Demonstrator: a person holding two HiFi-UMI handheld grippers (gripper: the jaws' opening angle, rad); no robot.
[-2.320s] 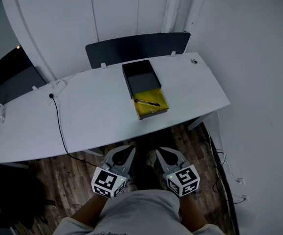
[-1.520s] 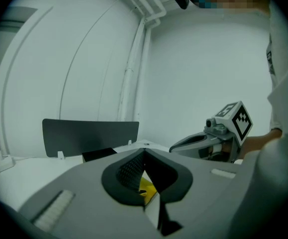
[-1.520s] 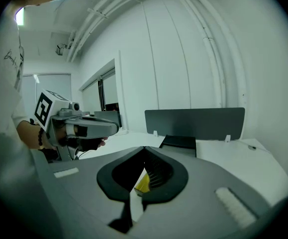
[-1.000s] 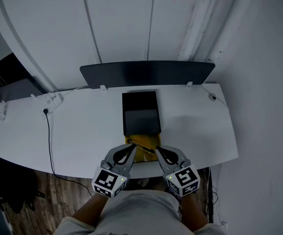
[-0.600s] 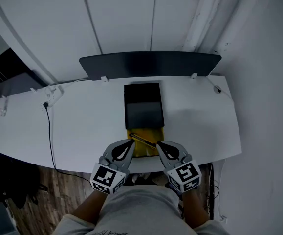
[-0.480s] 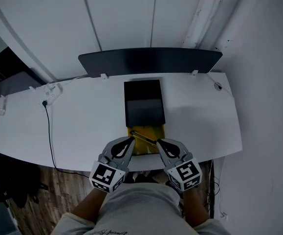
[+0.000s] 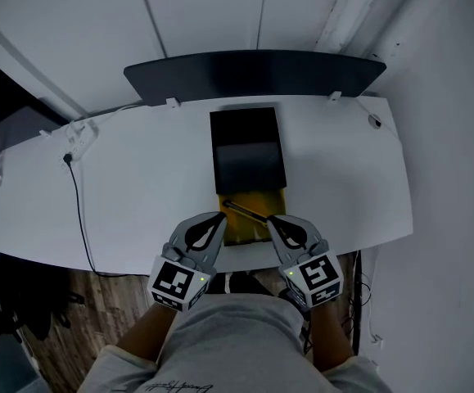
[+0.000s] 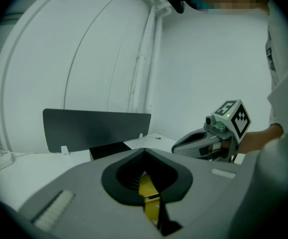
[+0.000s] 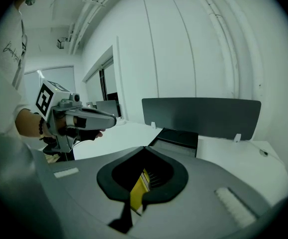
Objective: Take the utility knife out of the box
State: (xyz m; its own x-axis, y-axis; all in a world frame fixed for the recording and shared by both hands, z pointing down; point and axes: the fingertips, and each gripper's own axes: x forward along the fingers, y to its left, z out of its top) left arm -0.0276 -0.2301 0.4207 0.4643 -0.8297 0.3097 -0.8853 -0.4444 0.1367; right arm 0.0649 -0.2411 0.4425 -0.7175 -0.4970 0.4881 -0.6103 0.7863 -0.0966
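Open-topped box, white table free on both sides, dark panel behind, cable at left

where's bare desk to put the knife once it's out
Bare desk lies right of the box, out to the desk's edge, and left of it, up to the cable. The near edge is crowded: the left gripper and right gripper flank the yellow tray holding the knife.

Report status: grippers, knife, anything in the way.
Both shut, empty: left gripper, right gripper, flanking the box. Untouched utility knife lies in yellow tray. Nothing blocking.
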